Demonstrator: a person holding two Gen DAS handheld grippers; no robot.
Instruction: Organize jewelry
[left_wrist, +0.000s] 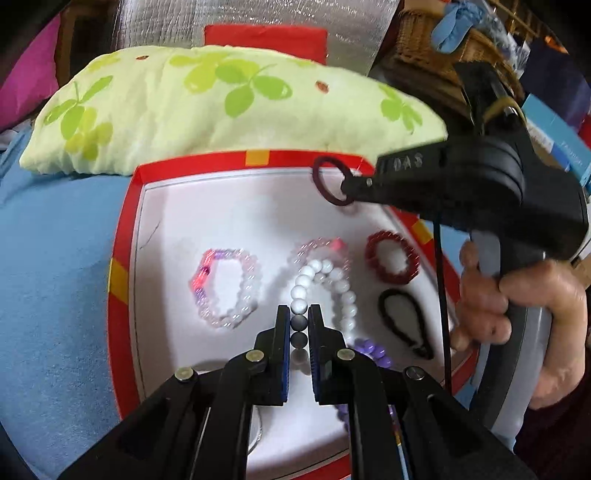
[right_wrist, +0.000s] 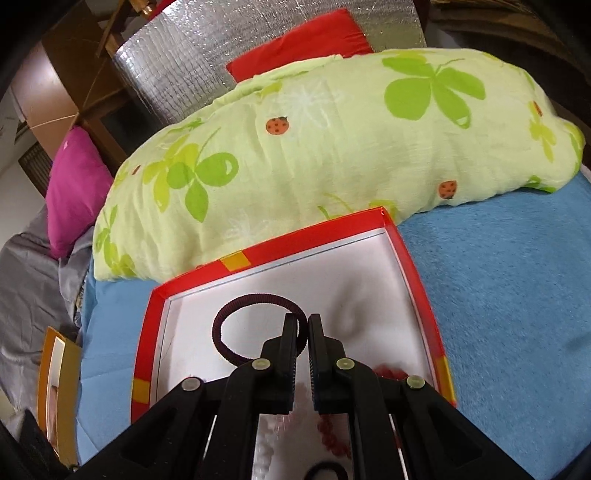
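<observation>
Left gripper (left_wrist: 299, 314) pinches a white-and-black bead strand (left_wrist: 325, 280) lying in the red-rimmed tray (left_wrist: 122, 236); right gripper (right_wrist: 303, 321) clamps a dark maroon hair tie (right_wrist: 236, 306) above the tray's far corner.

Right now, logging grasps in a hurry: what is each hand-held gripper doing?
Left hand-held gripper: closed on the white bead bracelet.
Right hand-held gripper: closed on the dark hair tie.
</observation>
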